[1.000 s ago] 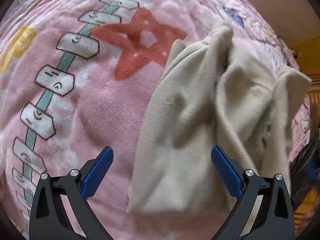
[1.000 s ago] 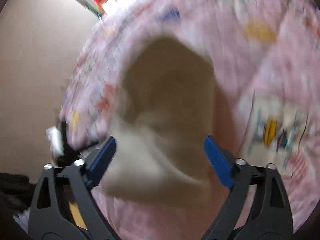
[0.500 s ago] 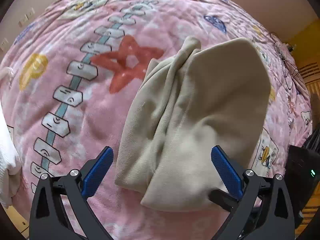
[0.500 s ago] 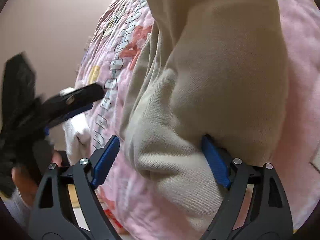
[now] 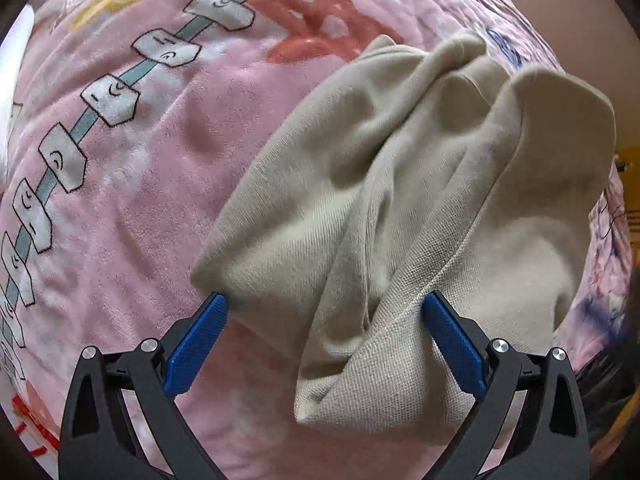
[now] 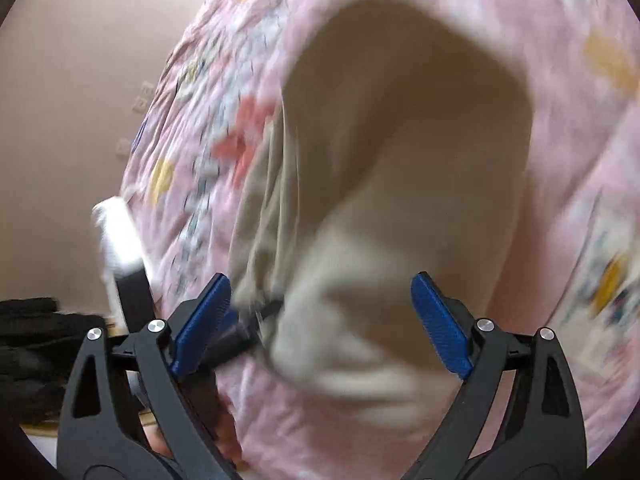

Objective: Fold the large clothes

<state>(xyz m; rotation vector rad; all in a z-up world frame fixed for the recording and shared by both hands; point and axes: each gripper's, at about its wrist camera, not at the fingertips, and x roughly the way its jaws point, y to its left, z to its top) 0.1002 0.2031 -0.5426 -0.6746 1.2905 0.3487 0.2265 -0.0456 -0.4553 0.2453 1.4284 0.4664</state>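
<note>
A beige garment [image 5: 400, 184] lies bunched in thick folds on a pink patterned blanket [image 5: 140, 200]. My left gripper [image 5: 320, 304] points steeply down over its near end. The jaws stand wide, and the folded edge sits between the blue pads [image 5: 200, 336] without being pinched. In the blurred right wrist view the same garment [image 6: 400, 160] fills the middle. My right gripper [image 6: 320, 284] hangs over its near fold with the jaws opening; cloth lies between the fingers but they do not press on it. Part of the other gripper [image 6: 240, 328] shows behind the right gripper's left finger.
The blanket [image 6: 568, 152] covers a bed that drops off at the left, with a plain wall [image 6: 72, 80] beyond. A white cloth [image 6: 116, 232] lies at the bed's left edge and dark items [image 6: 28, 340] sit lower left. A red star print [image 5: 320, 24] lies beyond the garment.
The left gripper has slid over the garment's near end, so cloth now sits between its fingers. The right view has gone blurred as that gripper swung, with the garment farther from its pads.
</note>
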